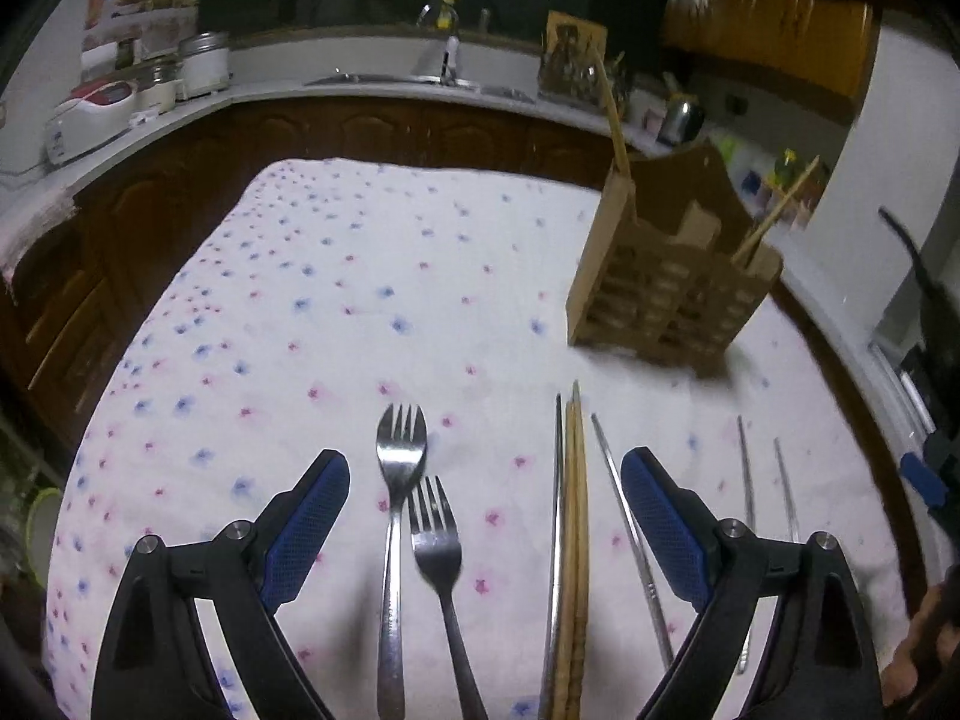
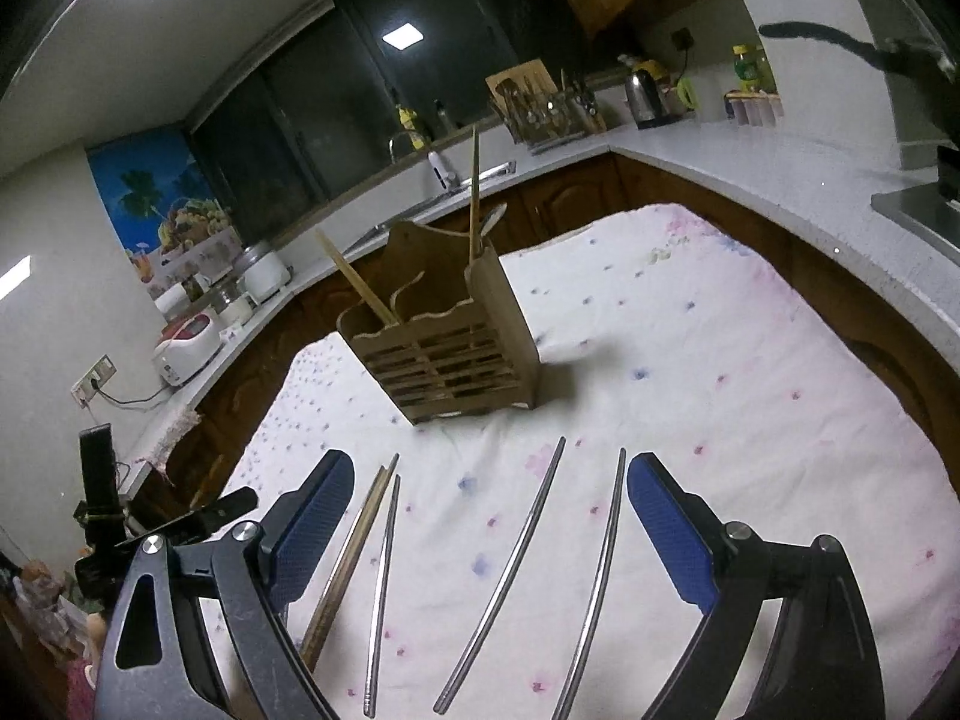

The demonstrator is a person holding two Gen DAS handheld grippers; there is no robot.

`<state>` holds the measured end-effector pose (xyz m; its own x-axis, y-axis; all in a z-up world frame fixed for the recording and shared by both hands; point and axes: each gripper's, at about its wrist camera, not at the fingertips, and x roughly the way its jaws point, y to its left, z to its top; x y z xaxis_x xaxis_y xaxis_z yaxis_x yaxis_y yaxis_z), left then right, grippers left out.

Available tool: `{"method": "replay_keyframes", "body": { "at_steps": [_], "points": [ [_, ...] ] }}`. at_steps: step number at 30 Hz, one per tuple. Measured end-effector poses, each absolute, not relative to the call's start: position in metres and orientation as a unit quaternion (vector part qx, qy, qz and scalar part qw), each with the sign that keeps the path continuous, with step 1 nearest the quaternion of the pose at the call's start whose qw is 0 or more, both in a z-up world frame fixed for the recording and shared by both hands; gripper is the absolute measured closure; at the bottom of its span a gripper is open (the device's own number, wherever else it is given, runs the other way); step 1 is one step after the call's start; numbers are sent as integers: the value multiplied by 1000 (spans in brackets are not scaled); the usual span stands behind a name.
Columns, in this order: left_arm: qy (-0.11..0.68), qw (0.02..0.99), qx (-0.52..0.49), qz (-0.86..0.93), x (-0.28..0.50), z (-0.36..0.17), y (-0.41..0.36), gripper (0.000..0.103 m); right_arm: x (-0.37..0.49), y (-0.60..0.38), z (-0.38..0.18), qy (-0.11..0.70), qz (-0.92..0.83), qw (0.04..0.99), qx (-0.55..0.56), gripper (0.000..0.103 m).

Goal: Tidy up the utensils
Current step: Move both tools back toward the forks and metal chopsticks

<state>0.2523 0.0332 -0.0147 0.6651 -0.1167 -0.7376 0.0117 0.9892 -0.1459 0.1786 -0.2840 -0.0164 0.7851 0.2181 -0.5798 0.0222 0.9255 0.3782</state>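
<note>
Forks (image 1: 414, 516) left of chopsticks (image 1: 573, 540) on tablecloth (image 1: 360, 276), holder (image 1: 666, 276) behind, right

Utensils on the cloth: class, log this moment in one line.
holder: two wooden sticks in | forks: on cloth | left jaws: open | right jaws: open

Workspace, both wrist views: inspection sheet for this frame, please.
Surface: floral cloth covers the table.
Job's things: wooden holder stands upright with two wooden chopsticks already in it; two forks lie side by side; a wooden chopstick pair and metal chopsticks lie loose on the cloth.
Clutter: nothing seen on the cloth.
Grippers: left gripper open above the forks and chopsticks; right gripper open above the metal chopsticks; neither holds anything.
Cables: one cord runs from a wall socket to an appliance on the counter.
Surroundings: counter with sink, kettle, knife rack; dark window.
</note>
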Motion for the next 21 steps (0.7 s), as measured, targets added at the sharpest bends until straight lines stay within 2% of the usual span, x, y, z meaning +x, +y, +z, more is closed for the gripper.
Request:
{"method": "replay_keyframes", "body": {
  "at_steps": [7,10,17,19,21],
  "points": [
    [461,887,14,-31,293,-46,-4,15,185,-284,-26,333,51,921,195,9],
    [482,875,44,-22,308,-63,-14,23,187,-285,-28,335,51,920,196,9],
    [487,871,60,-6,321,-76,-13,20,200,-288,-35,344,49,916,199,9],
    [491,867,79,20,322,-81,-5,24,205,-287,-37,347,51,915,199,9],
    [505,862,48,7,324,-84,7,25,209,-285,-39,347,57,916,196,9]
  ]
}}
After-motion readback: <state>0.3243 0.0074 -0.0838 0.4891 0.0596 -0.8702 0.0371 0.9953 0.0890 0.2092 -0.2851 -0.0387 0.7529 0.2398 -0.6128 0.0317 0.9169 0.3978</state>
